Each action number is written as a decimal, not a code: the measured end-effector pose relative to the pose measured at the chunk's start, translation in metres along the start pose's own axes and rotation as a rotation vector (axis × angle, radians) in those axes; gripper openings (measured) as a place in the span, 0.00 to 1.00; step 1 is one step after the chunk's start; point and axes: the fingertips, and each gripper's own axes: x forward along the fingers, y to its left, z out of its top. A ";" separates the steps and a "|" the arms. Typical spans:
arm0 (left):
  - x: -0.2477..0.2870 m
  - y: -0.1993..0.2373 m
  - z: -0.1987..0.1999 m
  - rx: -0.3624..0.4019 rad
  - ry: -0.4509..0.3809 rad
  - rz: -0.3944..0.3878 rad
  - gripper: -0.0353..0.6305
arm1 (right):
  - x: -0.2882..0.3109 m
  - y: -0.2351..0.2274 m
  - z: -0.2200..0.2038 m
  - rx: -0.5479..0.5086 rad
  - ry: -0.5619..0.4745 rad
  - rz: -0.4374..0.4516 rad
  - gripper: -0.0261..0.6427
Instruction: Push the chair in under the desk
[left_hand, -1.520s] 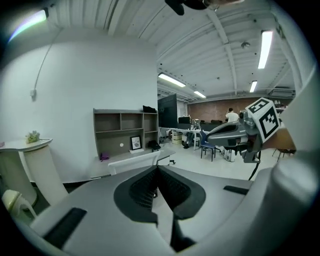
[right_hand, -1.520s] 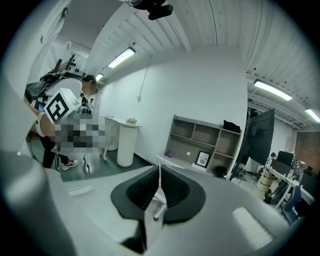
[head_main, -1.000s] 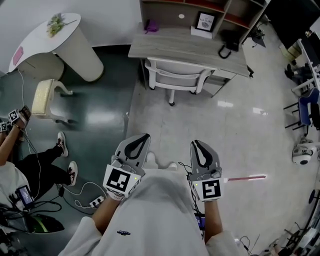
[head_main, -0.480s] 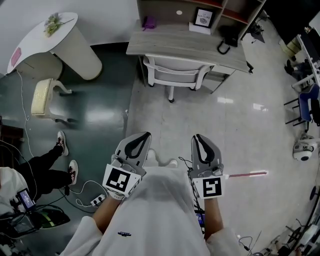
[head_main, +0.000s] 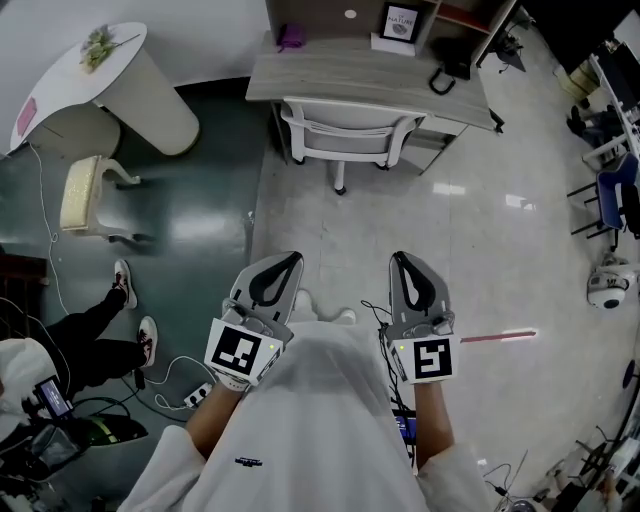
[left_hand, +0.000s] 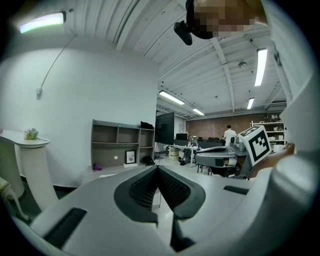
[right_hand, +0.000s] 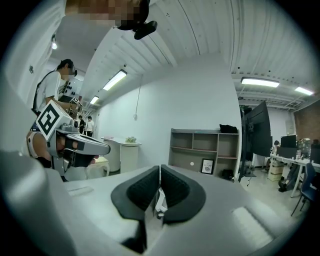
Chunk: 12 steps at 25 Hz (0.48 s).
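Left gripper (head_main: 290, 260) and right gripper (head_main: 402, 260): grey shells, black pads, black-and-white marker cube (head_main: 240, 350) on each. Person's wearing a pale grey top (head_main: 310, 420)

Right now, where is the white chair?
In the head view, the chair stands top centre, at the front edge of the desk, its backrest facing the person.

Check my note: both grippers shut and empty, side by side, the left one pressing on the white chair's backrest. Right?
No contact: the head view shows the left gripper well short of the white chair, floor between them. It and the right gripper are shut, empty, side by side.
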 end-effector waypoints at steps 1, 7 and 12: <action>0.000 -0.001 0.000 0.001 -0.001 -0.001 0.06 | -0.001 -0.001 0.000 0.002 -0.002 -0.003 0.07; 0.001 -0.006 0.004 -0.007 -0.008 0.004 0.06 | -0.006 -0.004 0.004 -0.008 -0.007 -0.020 0.06; 0.001 -0.009 0.005 -0.012 -0.012 0.009 0.06 | -0.008 -0.008 0.004 -0.003 -0.004 -0.016 0.06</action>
